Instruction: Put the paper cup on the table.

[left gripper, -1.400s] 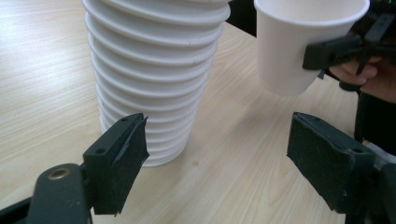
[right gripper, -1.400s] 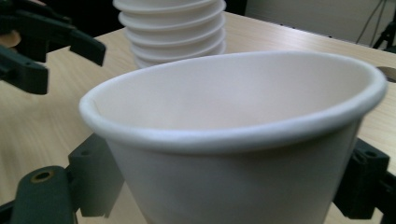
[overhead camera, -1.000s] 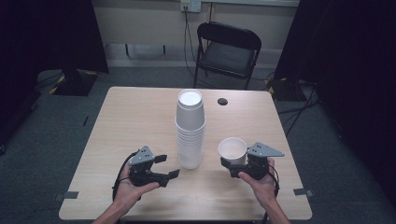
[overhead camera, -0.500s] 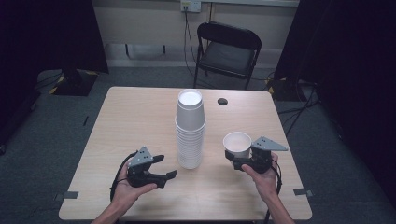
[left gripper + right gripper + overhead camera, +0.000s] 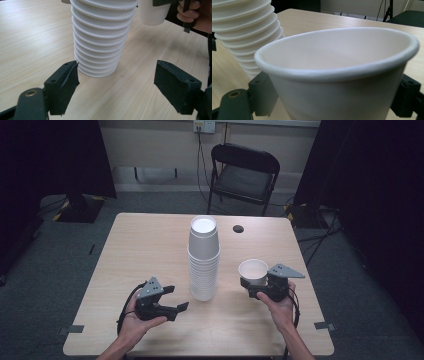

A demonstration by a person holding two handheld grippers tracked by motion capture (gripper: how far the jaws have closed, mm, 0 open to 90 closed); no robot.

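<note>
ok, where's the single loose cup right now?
High view: the single cup sits upright in the right gripper, right of the cup stack, near the table right edge.

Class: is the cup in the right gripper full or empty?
Empty: the right gripper view looks into the cup and shows bare white walls.

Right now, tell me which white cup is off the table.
The single cup clamped in the right gripper, mouth up, right of the stack of cups that stands on the table.
</note>
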